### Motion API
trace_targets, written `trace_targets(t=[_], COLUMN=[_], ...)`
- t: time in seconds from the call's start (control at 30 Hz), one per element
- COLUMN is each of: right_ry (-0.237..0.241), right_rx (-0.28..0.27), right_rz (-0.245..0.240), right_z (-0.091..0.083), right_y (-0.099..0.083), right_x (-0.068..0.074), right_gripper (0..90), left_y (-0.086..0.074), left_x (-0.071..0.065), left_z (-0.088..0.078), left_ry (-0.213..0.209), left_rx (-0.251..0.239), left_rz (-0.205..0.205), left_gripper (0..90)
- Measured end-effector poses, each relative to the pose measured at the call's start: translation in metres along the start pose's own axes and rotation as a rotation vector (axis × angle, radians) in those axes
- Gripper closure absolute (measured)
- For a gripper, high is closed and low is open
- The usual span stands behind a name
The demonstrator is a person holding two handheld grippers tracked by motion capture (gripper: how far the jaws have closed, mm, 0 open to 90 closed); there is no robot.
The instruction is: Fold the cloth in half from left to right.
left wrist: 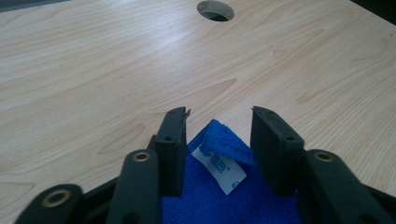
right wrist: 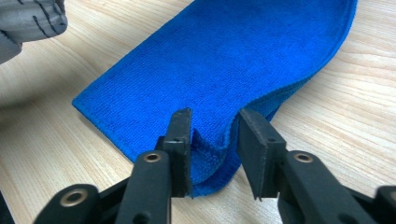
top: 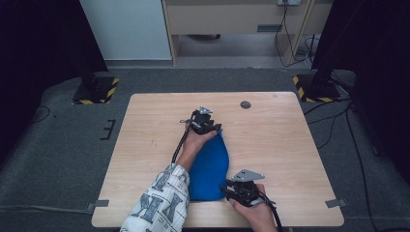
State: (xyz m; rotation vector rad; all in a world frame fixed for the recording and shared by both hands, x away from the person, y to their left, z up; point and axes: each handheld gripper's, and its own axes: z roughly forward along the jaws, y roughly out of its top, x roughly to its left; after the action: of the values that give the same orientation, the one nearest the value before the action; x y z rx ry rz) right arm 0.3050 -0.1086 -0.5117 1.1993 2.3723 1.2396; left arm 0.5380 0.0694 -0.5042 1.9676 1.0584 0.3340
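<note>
Right gripper [top: 231,192] sat nearest, at the near edge of the table [top: 270,145], held in the person's right hand [top: 256,212]. Jaws stood parted, released. In the right gripper view [right wrist: 214,154] a raised fold of the blue cloth's [right wrist: 224,60] near corner stood in the gap, against the left jaw and clear of the right one. No pinch.

Blue cloth [top: 210,166] lay folded into a long strip on the table, mid-width, running from the near edge away toward the table's centre. Patterned sleeve [top: 159,203] of the left arm came in just beside it on the left.

Left gripper [top: 212,129] was farther out, at the cloth's far end, left hand [top: 196,142] behind it. Jaws apart here too, released. In the left gripper view [left wrist: 219,140] the far corner of the cloth [left wrist: 224,196] sat between the jaws with a gap to each side, its tip curled up, a white label [left wrist: 219,170] showing on it.

Beyond that, bare wood and a round cable hole [top: 245,104] near the far edge of the table.
</note>
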Motion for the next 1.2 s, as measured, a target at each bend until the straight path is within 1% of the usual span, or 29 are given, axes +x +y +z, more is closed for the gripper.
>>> trace_targets(t=[0.1,0.13,0.17,0.2,0.23,0.27,0.3,0.33,0.37,0.4,0.43,0.47,0.53,0.57,0.6,0.63,0.7,0.77,0.8,0.87,0.97,1.03,1.1,1.13,1.17,1.2], right_ry=[-0.006,-0.008,-0.008,-0.012,-0.016,-0.016,-0.016,-0.014,-0.015,-0.02,-0.02,-0.023,-0.024,-0.018,-0.023,-0.02,-0.016,-0.016,-0.02,-0.018,-0.019,-0.015,-0.011,-0.005,-0.005,-0.009], right_rx=[0.003,0.003,0.003,0.005,0.006,0.016,0.016,0.023,0.024,0.019,0.019,0.013,0.022,0.03,0.016,0.013,0.004,0.005,0.008,0.015,0.027,0.037,0.039,0.047,0.047,0.052], right_rz=[0.007,0.004,0.004,0.005,0.003,-0.007,-0.007,-0.012,-0.017,-0.014,-0.014,-0.007,-0.002,0.006,-0.008,0.0,0.0,0.002,0.0,-0.008,-0.015,-0.027,-0.035,-0.039,-0.039,-0.05], right_z=[0.0,0.001,0.001,0.001,0.001,0.002,0.002,0.002,0.002,0.002,0.002,0.002,0.003,0.002,0.001,0.0,-0.002,-0.003,-0.003,-0.004,-0.003,-0.003,-0.003,-0.003,-0.003,-0.002], right_y=[0.0,0.001,0.001,0.001,0.001,0.001,0.001,0.002,0.002,0.004,0.004,0.004,0.006,0.008,0.01,0.011,0.013,0.014,0.016,0.017,0.018,0.021,0.022,0.024,0.024,0.027], right_x=[-0.001,-0.002,-0.002,-0.002,-0.003,-0.003,-0.003,-0.003,-0.003,-0.005,-0.005,-0.005,-0.007,-0.007,-0.008,-0.009,-0.011,-0.012,-0.014,-0.017,-0.02,-0.022,-0.023,-0.024,-0.024,-0.027], right_gripper=[59.5,55.1,55.1,52.7,49.4,41.7,41.7,37.8,33.2,26.0,26.0,21.7,13.9,12.7,10.8,9.2,7.7,7.1,6.0,5.7,5.7,5.8,5.8,6.1,6.1,6.6], left_y=[0.0,0.0,0.0,0.001,0.001,0.001,0.001,0.001,0.001,0.002,0.002,0.002,0.004,0.004,0.005,0.006,0.006,0.007,0.008,0.009,0.01,0.01,0.011,0.01,0.01,0.009], left_x=[0.0,0.0,0.0,0.0,0.001,0.001,0.001,0.001,0.001,0.001,0.001,0.001,0.0,-0.001,-0.001,-0.002,-0.002,-0.002,-0.001,0.0,0.001,0.001,0.001,0.001,0.001,0.001], left_z=[0.0,0.0,0.0,-0.001,-0.001,-0.001,-0.001,-0.002,-0.002,-0.004,-0.004,-0.005,-0.007,-0.008,-0.011,-0.012,-0.014,-0.016,-0.019,-0.023,-0.026,-0.034,-0.037,-0.041,-0.041,-0.044], left_ry=[-0.002,-0.005,-0.006,-0.009,-0.01,-0.014,-0.017,-0.02,-0.023,-0.033,-0.033,-0.034,-0.033,-0.03,-0.031,-0.03,-0.028,-0.033,-0.023,-0.024,-0.018,-0.014,-0.016,-0.022,-0.022,-0.019], left_rx=[-0.009,-0.013,-0.015,-0.018,-0.02,-0.022,-0.024,-0.025,-0.026,-0.026,-0.026,-0.024,-0.016,-0.015,-0.015,-0.013,-0.009,-0.004,-0.002,0.0,0.007,0.014,0.015,0.028,0.028,0.034], left_rz=[-0.001,0.0,0.002,0.007,0.008,0.008,0.009,0.01,0.012,0.015,0.015,0.021,0.034,0.038,0.038,0.038,0.043,0.044,0.043,0.042,0.045,0.063,0.066,0.072,0.072,0.075], left_gripper=[46.1,42.6,42.6,41.0,39.1,35.8,35.8,33.8,31.9,28.4,26.5,26.5,23.5,21.2,18.2,16.6,14.4,13.2,10.8,8.8,8.0,7.6,7.0,6.9,6.5,6.5])
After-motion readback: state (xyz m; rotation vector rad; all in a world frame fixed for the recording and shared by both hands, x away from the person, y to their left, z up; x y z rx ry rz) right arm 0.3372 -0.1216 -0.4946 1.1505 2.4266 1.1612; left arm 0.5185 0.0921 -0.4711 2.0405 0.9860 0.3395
